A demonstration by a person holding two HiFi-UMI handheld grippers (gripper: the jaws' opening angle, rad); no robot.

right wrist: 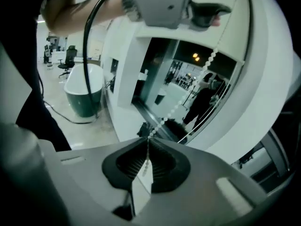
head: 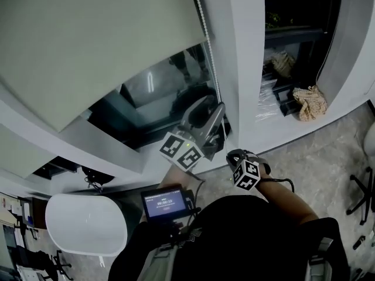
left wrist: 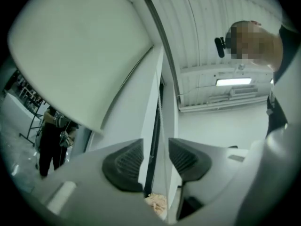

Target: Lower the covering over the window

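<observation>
The pale roller blind [head: 88, 34] hangs part-way down over the dark window pane [head: 158, 92]. Its white bead chain [head: 208, 51] runs down the pane's right edge beside a white pillar [head: 243, 63]. My left gripper [head: 215, 109] is raised at the chain, open; the chain [left wrist: 161, 126] passes loose between its ribbed pads [left wrist: 124, 166] without being pressed. The blind [left wrist: 80, 46] fills that view's upper left. My right gripper [head: 233, 157] sits lower, just below the left one, and is shut [right wrist: 148, 147] on the chain [right wrist: 188, 92], which runs taut upward from its pads.
A white rounded tub [head: 88, 221] stands at lower left. A beige cloth [head: 307, 101] lies by the far window ledge at right. An office chair base [head: 363, 192] is at the right edge. A small screen [head: 167, 204] hangs at my chest.
</observation>
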